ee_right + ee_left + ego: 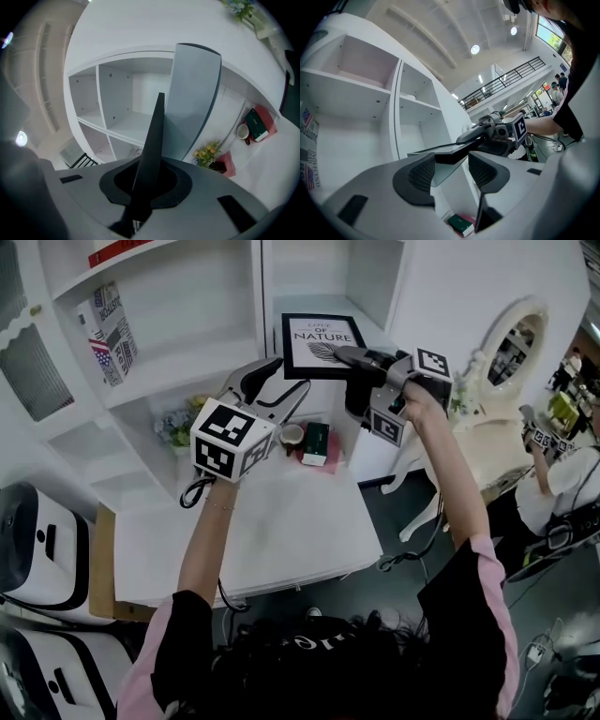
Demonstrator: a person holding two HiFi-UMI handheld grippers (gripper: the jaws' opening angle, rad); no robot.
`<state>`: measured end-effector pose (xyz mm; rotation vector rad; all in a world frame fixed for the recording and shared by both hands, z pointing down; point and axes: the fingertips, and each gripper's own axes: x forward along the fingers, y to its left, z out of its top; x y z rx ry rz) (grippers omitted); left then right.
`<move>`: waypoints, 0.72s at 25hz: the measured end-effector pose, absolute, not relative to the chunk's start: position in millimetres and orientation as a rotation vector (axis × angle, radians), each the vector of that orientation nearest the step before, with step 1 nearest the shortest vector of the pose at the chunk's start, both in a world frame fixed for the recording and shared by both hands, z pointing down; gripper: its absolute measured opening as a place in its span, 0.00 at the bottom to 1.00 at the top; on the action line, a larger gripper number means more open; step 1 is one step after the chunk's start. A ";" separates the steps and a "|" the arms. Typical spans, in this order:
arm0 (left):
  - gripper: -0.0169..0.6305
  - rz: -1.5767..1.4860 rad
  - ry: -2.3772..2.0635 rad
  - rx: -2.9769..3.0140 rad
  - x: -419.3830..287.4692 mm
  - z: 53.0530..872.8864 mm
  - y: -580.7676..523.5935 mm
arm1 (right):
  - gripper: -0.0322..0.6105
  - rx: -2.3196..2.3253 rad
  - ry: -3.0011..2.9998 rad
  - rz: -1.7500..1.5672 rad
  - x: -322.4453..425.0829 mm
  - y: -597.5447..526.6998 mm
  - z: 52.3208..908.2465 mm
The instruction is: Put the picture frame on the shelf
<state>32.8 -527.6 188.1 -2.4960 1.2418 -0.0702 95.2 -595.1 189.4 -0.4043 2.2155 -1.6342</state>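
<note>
The black picture frame (319,345), its print reading "Love of Nature", is held upright in front of a compartment of the white shelf (187,367). My right gripper (349,357) is shut on the frame's right edge. In the right gripper view the frame's dark edge (152,136) runs straight up between the jaws of the right gripper (147,180). My left gripper (281,385) stands open just below and left of the frame. Seen from the left gripper (452,171), the frame (445,152) lies beyond its parted fingers, apart from the pads, with the right gripper (497,133) clamped on its far end.
A white table (281,531) below the shelf carries a cup (292,435), a green book (316,442) and flowers (178,426). A patterned box (111,329) stands on a left shelf. An oval mirror (511,343) and another person (553,479) are at the right.
</note>
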 end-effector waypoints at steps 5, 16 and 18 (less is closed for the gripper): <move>0.40 -0.037 1.233 -2.496 34.4 187.6 -533.4 | 0.14 -0.392 2.213 -1.686 93.5 -605.8 188.9; 0.53 0.081 1.381 -2.462 54.8 157.9 -559.5 | 0.14 -0.344 2.222 -1.714 105.4 -620.4 176.9; 0.53 0.083 1.371 -2.461 57.3 157.3 -561.0 | 0.14 -0.352 2.211 -1.711 108.4 -621.2 176.2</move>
